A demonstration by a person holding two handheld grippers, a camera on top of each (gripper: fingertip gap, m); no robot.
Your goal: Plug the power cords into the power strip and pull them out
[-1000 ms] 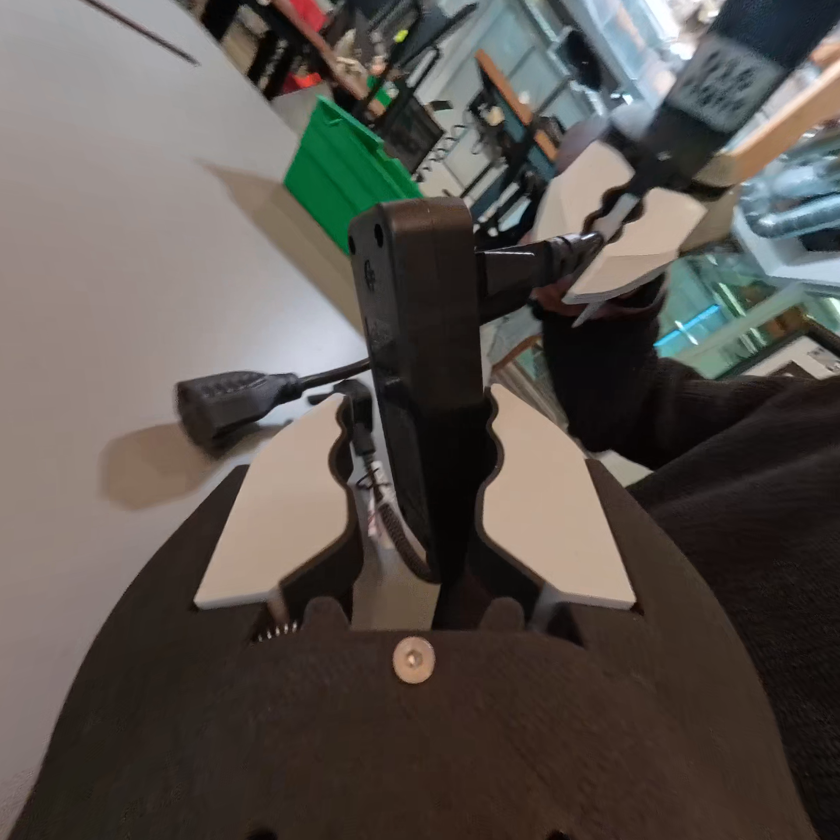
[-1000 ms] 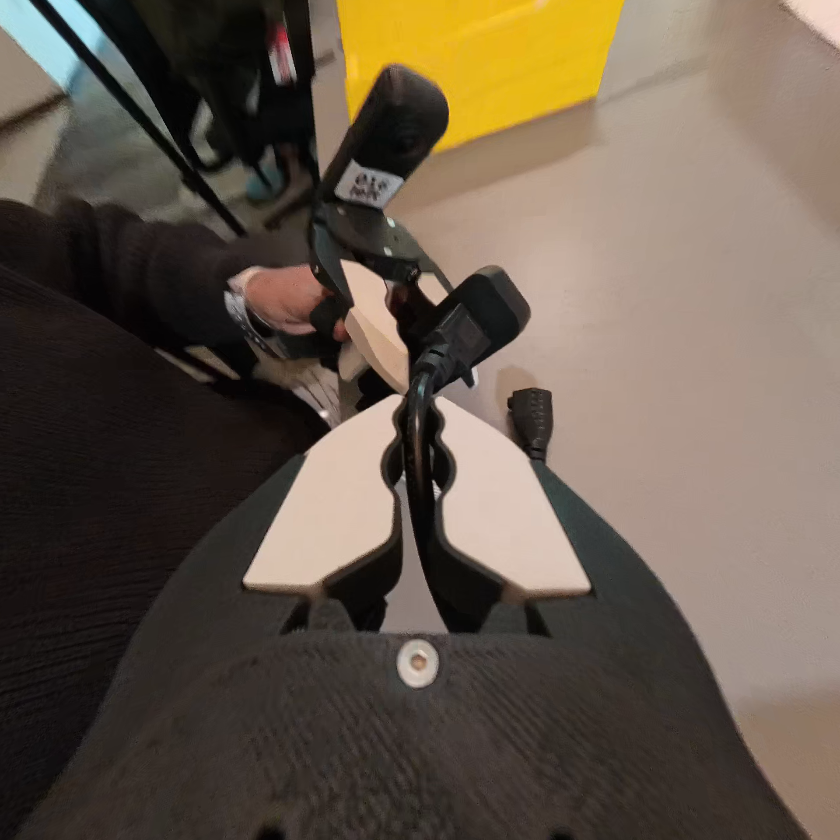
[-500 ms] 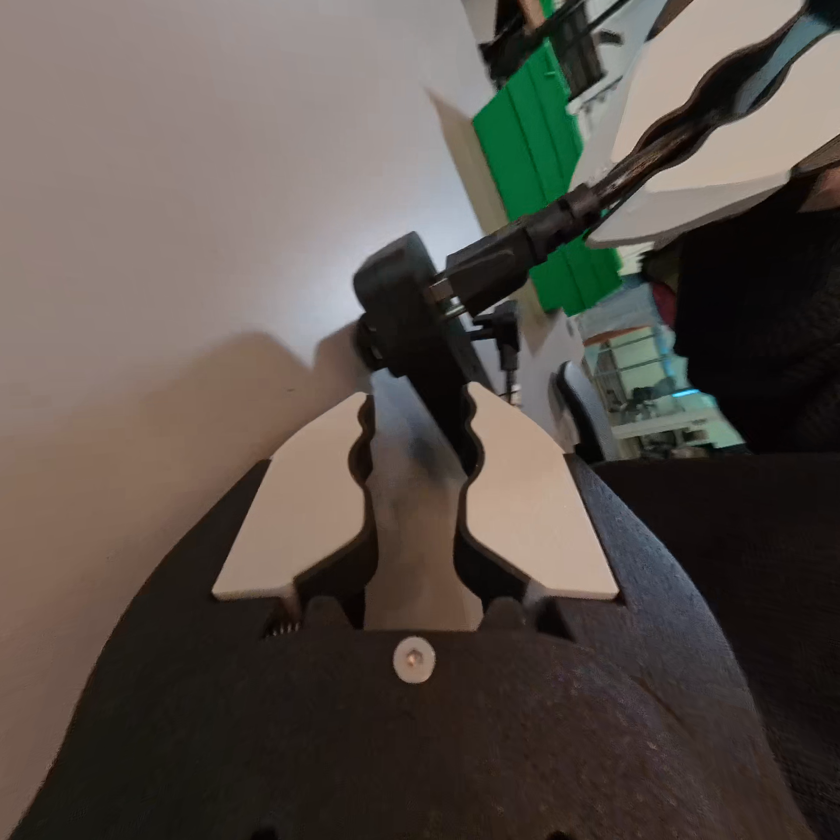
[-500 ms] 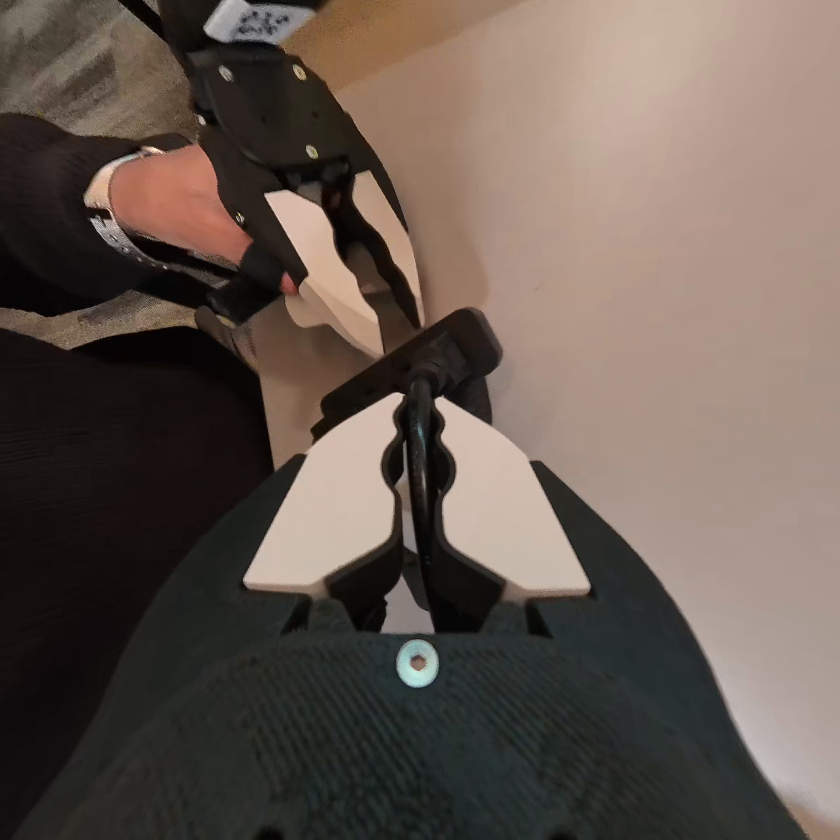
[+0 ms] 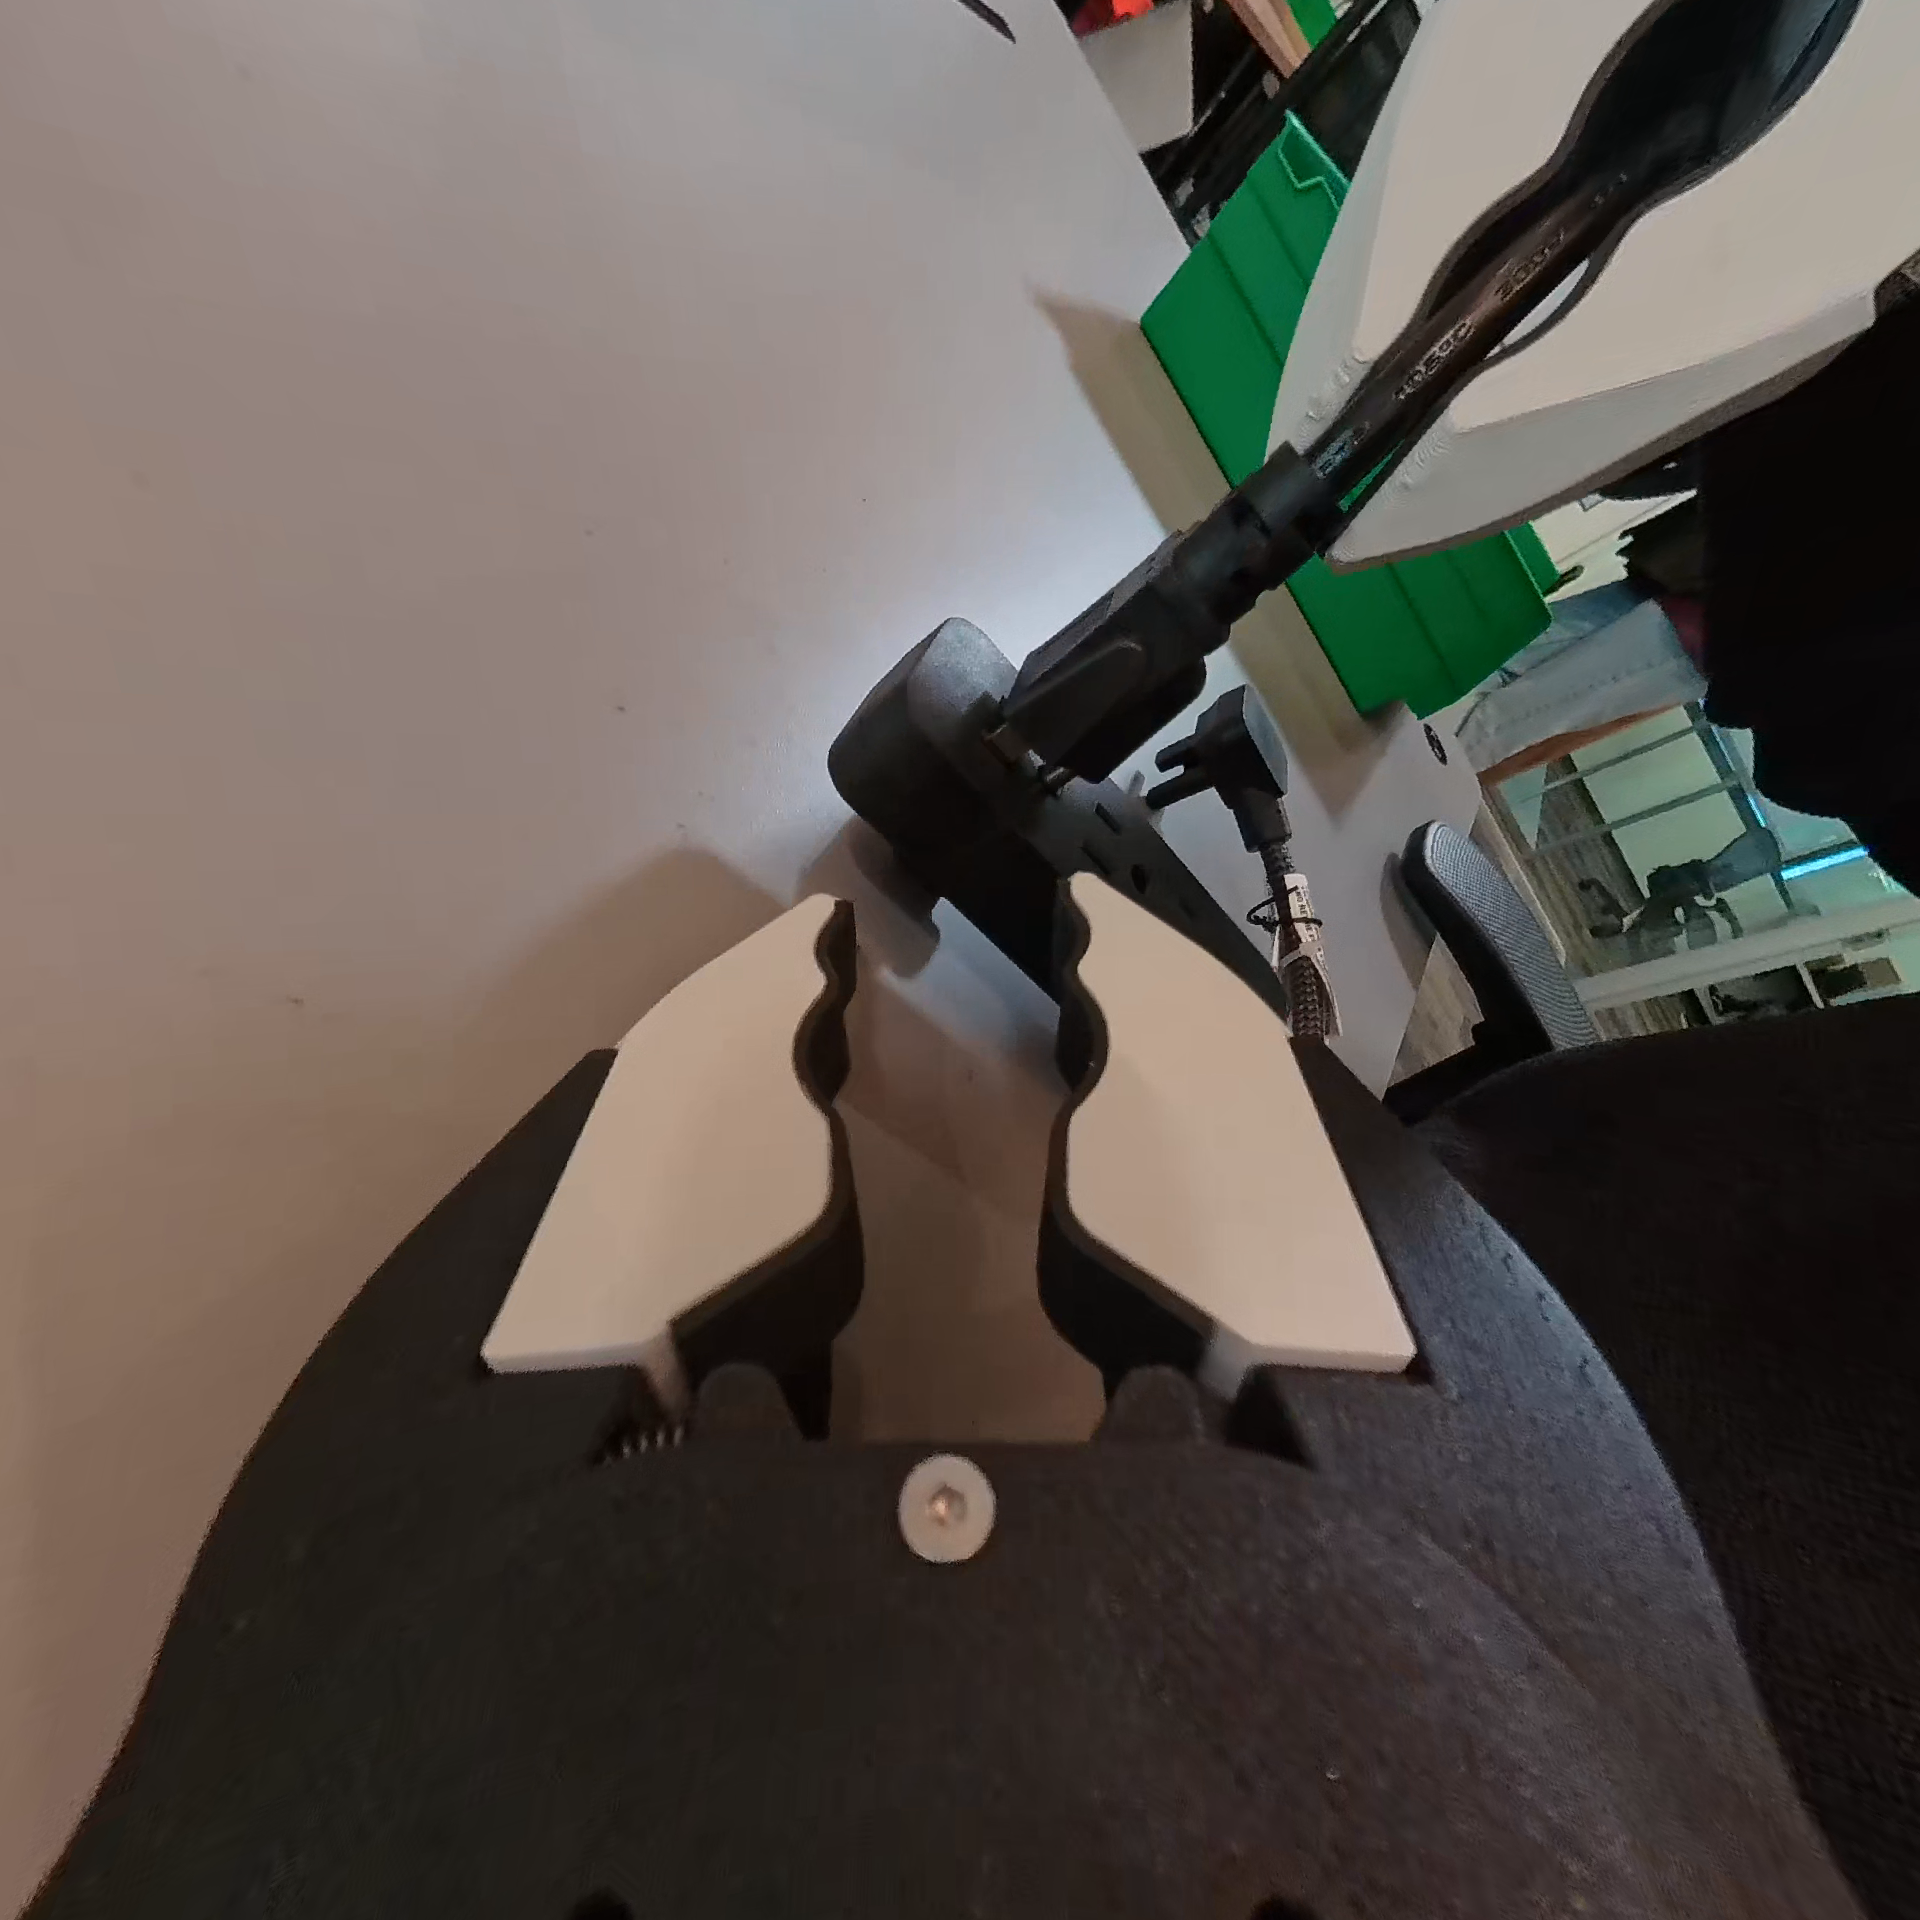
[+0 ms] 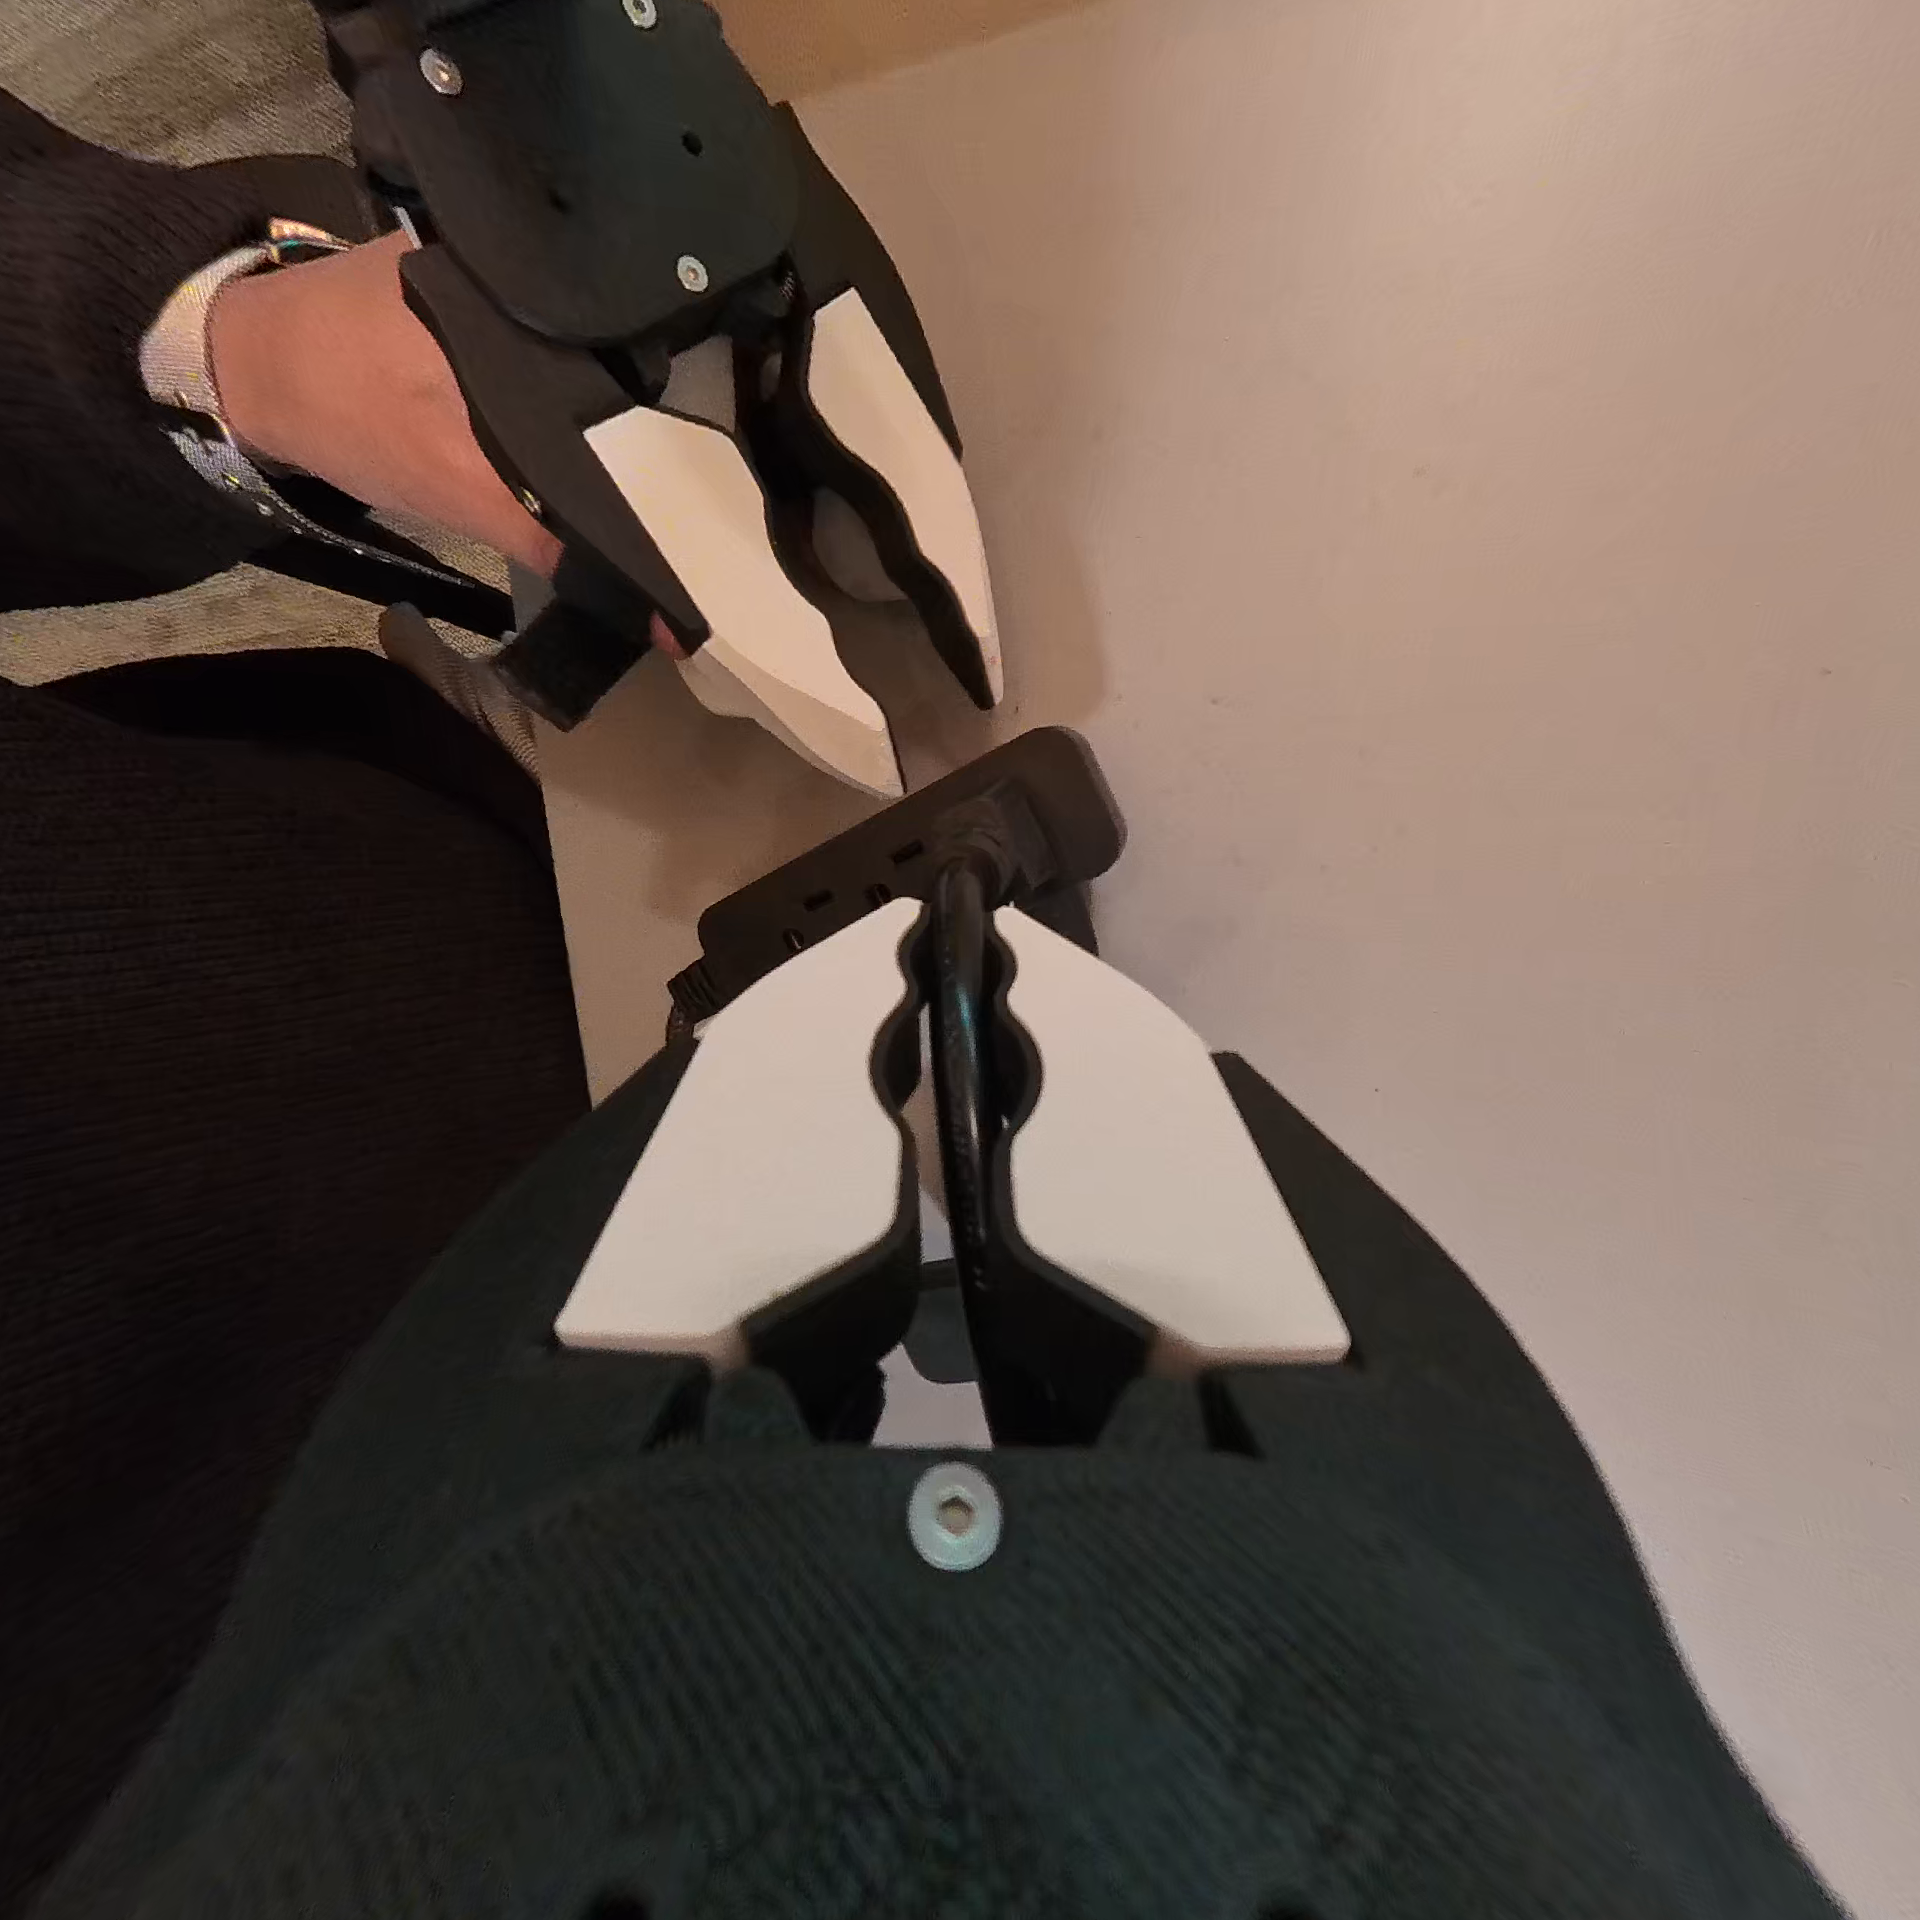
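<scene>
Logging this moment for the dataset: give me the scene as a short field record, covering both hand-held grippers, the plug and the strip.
left hand-held gripper: open, fingers either side of the power strip's near end, not clamped
right hand-held gripper: shut on the black power cord just behind its plug
power strip: black, on the white table
plug: at the strip's end outlet, metal prongs partly visible, not fully seated
second plug: angled, braided cable, lying loose beyond the strip
background: green bin at the table's edge
</scene>
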